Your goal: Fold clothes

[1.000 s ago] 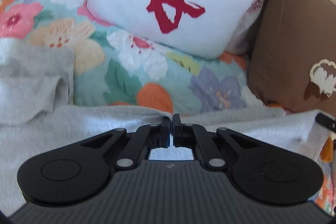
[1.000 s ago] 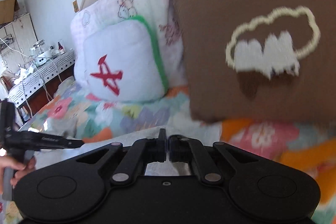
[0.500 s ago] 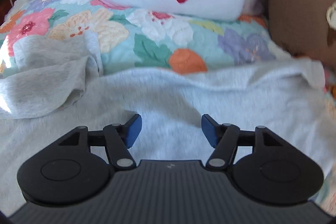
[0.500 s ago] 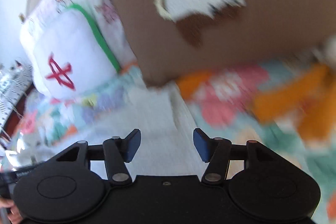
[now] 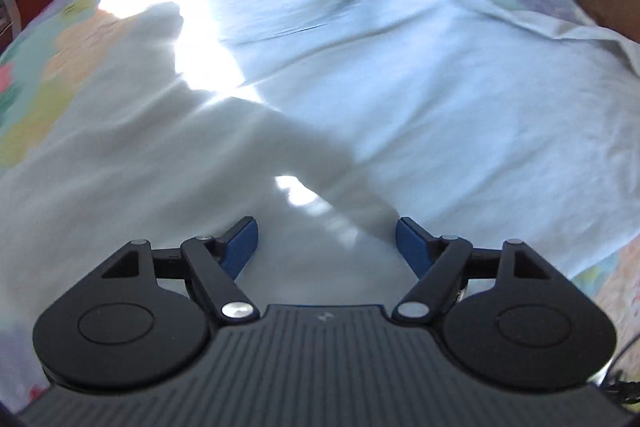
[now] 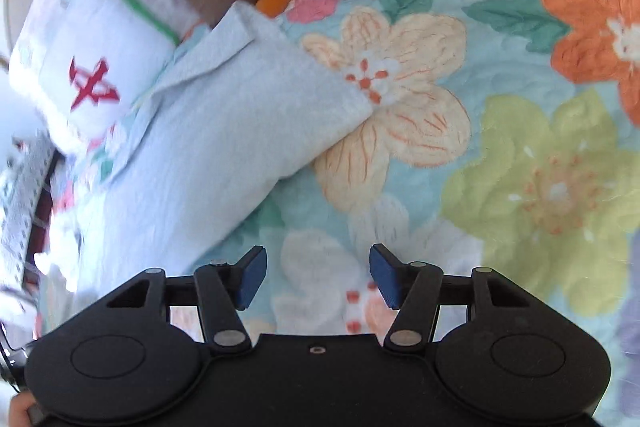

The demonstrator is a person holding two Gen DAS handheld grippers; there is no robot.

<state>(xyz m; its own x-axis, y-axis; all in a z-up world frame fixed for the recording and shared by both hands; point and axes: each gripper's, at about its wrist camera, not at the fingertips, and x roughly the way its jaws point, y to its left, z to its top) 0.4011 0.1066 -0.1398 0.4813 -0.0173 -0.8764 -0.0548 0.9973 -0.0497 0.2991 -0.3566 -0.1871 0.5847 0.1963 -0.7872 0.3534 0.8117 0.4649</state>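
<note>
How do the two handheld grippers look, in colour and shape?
The left gripper and the right gripper look alike: black bodies with two round lobes, black linkage arms with silver rivets, blue ribbed pads on the fingers. The left body is ribbed with a small logo; the right is smooth.

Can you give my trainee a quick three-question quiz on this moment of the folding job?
1. True or false: the right gripper hangs over the floral bedspread, not over the grey garment.
2. What lies under the left gripper? A) the white pillow B) the grey garment C) bare floor
3. Fill in: neither gripper has any ____ between its fingers.

Key: 1 true; 2 B, its jaws are opening above the cloth; 3 cloth.
</note>
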